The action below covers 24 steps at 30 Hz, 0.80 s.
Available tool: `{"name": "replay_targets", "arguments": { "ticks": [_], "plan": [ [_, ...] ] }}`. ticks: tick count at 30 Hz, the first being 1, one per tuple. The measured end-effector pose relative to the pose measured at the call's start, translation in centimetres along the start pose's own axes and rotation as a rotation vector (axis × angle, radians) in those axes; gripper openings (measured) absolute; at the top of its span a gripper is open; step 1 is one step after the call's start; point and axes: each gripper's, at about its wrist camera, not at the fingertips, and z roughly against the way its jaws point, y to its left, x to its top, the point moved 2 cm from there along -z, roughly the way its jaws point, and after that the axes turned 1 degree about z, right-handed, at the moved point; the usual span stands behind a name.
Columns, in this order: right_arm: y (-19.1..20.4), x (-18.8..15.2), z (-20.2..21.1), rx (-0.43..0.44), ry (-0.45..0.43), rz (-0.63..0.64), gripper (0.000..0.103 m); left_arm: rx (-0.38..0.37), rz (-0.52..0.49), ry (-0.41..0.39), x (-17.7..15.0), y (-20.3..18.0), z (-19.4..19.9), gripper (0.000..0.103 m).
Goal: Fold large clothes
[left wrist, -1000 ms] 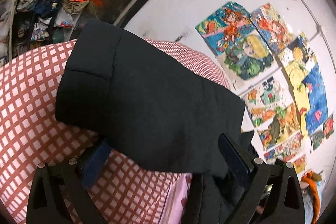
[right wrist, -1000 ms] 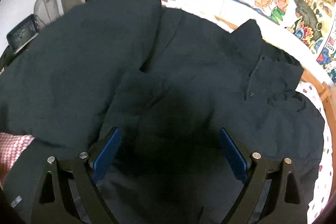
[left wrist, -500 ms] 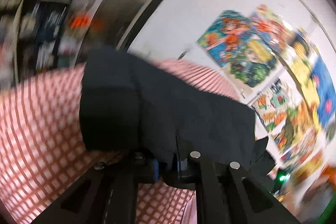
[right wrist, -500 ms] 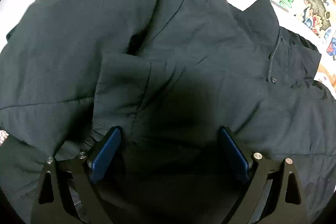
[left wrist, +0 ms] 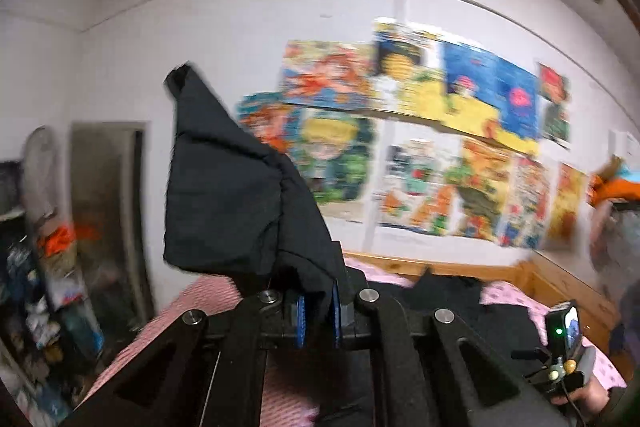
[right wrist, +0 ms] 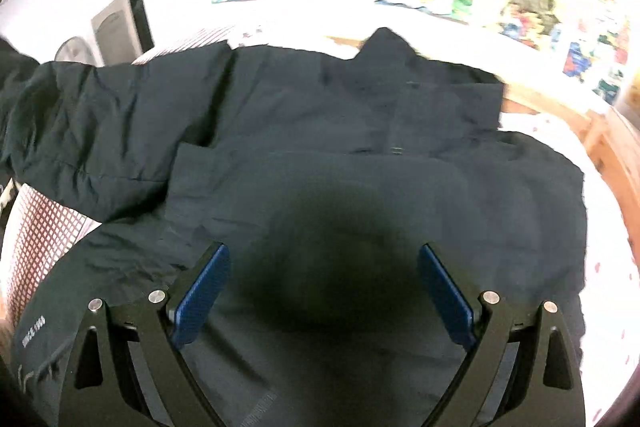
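Note:
A large black padded jacket (right wrist: 360,155) lies spread on the bed, collar toward the far wall. My left gripper (left wrist: 318,315) is shut on the jacket's sleeve (left wrist: 236,195), which stands up lifted above the bed in the left wrist view. The sleeve also shows at the left of the right wrist view (right wrist: 88,131). My right gripper (right wrist: 322,291) is open and empty, hovering just above the jacket's body, with its blue pads (right wrist: 200,295) wide apart. The jacket's lower part is hidden under the gripper.
The bed has a red checked sheet (right wrist: 44,239) at the left and a pink dotted cover (right wrist: 612,211) at the right. A wooden bed frame (left wrist: 460,269) runs along a wall with colourful posters (left wrist: 440,131). Cluttered shelves (left wrist: 44,287) stand at the left.
My left gripper closed on the sleeve and lifted it up off the bed, swinging its view toward the wall. My right gripper stayed open and drew back slightly over the jacket.

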Motion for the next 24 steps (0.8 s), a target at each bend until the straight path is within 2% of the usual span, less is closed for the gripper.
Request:
{"name": "replay_targets", "arguments": {
  "ticks": [5, 12, 16, 21, 24],
  "plan": [
    [-5.1, -0.4, 1.9, -0.061, -0.016, -0.065, 0.092, -0.153, -0.109, 0.020, 0.1, -8.0, -1.9, 0.009],
    [-11.8, -2.4, 3.8, -0.133, -0.042, -0.169, 0.092, -0.366, -0.185, 0.147, -4.4, -18.4, -5.4, 0.009],
    [-15.1, -4.3, 4.3, -0.169, -0.041, -0.211, 0.092, -0.433, -0.231, 0.242, -8.0, -23.1, -7.9, 0.009],
    [-19.3, -6.6, 3.8, -0.197, -0.050, -0.294, 0.092, -0.492, -0.257, 0.362, -12.9, -26.9, -10.1, 0.009],
    [-21.6, -7.9, 2.9, -0.175, -0.058, -0.364, 0.092, -0.526, -0.285, 0.447, -15.8, -29.1, -11.5, 0.009]
  ]
}}
